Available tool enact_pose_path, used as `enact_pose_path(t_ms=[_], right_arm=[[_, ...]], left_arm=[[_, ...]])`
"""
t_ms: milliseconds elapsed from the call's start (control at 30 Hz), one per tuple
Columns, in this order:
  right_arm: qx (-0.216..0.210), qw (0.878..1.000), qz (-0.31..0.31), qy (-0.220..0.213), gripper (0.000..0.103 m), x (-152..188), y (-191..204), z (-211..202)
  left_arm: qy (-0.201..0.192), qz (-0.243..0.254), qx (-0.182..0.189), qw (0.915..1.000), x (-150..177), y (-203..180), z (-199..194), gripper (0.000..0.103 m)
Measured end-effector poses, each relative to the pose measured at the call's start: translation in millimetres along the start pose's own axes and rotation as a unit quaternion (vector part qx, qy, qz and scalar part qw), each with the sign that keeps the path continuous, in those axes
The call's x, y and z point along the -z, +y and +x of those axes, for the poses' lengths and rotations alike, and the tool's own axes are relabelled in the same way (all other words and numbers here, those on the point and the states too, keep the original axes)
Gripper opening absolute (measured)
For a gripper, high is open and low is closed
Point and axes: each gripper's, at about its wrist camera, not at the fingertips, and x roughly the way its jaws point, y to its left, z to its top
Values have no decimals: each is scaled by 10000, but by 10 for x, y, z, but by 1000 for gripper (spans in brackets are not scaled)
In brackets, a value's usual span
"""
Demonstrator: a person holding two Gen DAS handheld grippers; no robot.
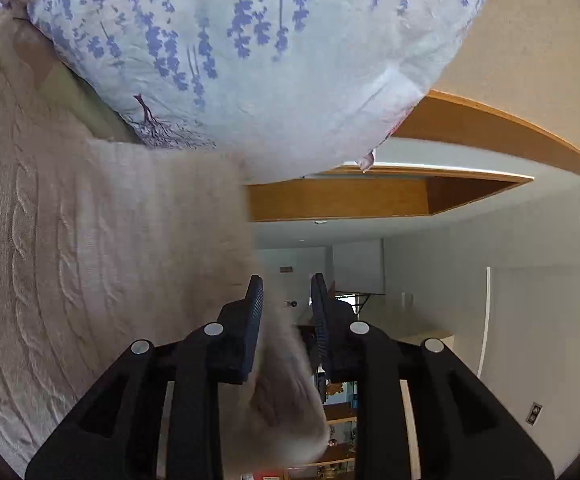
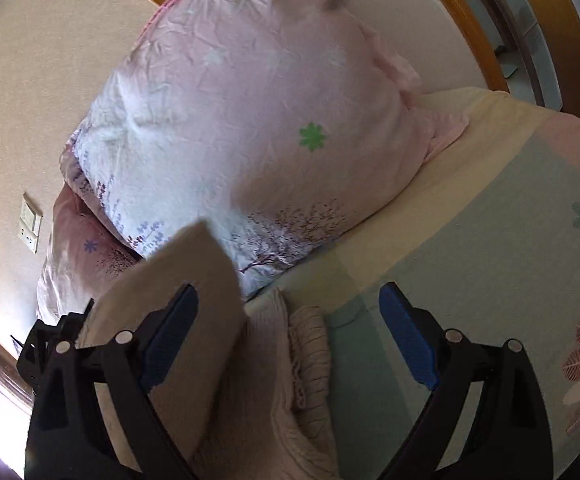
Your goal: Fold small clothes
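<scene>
Fold in progress, by the look of it. Left gripper (image 1: 285, 312) closed on a bunched edge of the beige knit garment (image 1: 89, 260), cloth pinched between the two dark pads and hanging down toward 6 o'clock in the left wrist view. Rest of the garment spread toward 9 o'clock, its cable pattern visible, just below the floral pillow (image 1: 249, 60) at 12 o'clock.

Right gripper (image 2: 287, 336) open, jaws wide apart, holding nothing. In the right wrist view, the garment (image 2: 273, 392) lying on the bed sheet (image 2: 470, 248) between the jaws, at 6 o'clock, with one lifted flap (image 2: 193, 280) standing at 9 o'clock over the left finger. Pillow close behind, at 12 o'clock.

Possible trouble from here:
- Lifted flap draped over a finger of the open gripper; snagging of the loose knit on the pad likely if pulled away carelessly.
- Only a small bunch of cloth in the left gripper; slipping out probable if pulled fast, because knit stretches.
- Pillow very near; pushing the fold against it could crumple the edge.
- Uneven fold if the open gripper closes on more than one layer.
</scene>
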Motion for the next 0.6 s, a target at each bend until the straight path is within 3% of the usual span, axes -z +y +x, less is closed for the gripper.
enact_pose_path(t_ms=[33, 67, 100, 133, 200, 233, 267, 300, 400, 467, 500, 533, 567, 600], right_arm=[[-118, 9998, 121, 128, 93, -33, -73, 13], [-250, 9989, 267, 286, 96, -58, -139, 40], [-471, 9968, 434, 477, 98, -74, -199, 78], [-711, 9929, 624, 720, 99, -83, -253, 139], [-765, 9875, 789, 1129, 100, -68, -299, 264], [-590, 9862, 789, 1329, 100, -43, -298, 329], [-399, 9851, 759, 1494, 100, -22, -300, 382], [-287, 9836, 739, 1622, 100, 7, -301, 426], [-279, 9788, 652, 1921, 99, 102, -273, 547], [-418, 9763, 496, 2065, 92, 177, -215, 619], [-437, 9754, 403, 2123, 79, 214, -194, 646], [-490, 9733, 338, 2215, 55, 257, -170, 690], [-577, 9706, 366, 2310, 45, 298, -165, 740], [-678, 9706, 411, 2275, 44, 314, -173, 754]], left_arm=[[-103, 402, -210, 9989, 40, -115, -89, 26], [-256, 843, -513, 9948, 87, -244, -231, 40], [-478, 1205, -892, 9875, 134, -355, -410, 63], [-711, 1471, -1354, 9772, 178, -423, -575, 72], [-993, 1837, -2509, 9452, 234, -483, -866, 76], [-1017, 1873, -3032, 9288, 253, -448, -959, 76], [-981, 1802, -3411, 9174, 268, -368, -1000, 77], [-865, 1664, -3625, 9129, 280, -264, -1025, 78], [-461, 1271, -3705, 9190, 370, 112, -1028, 78], [-255, 1209, -3749, 9188, 456, 290, -895, 78], [-209, 1185, -3750, 9192, 456, 350, -807, 79], [-223, 1149, -3707, 9214, 462, 391, -744, 79], [-365, 1197, -3616, 9239, 458, 400, -686, 81], [-439, 1245, -3546, 9256, 454, 424, -646, 81]])
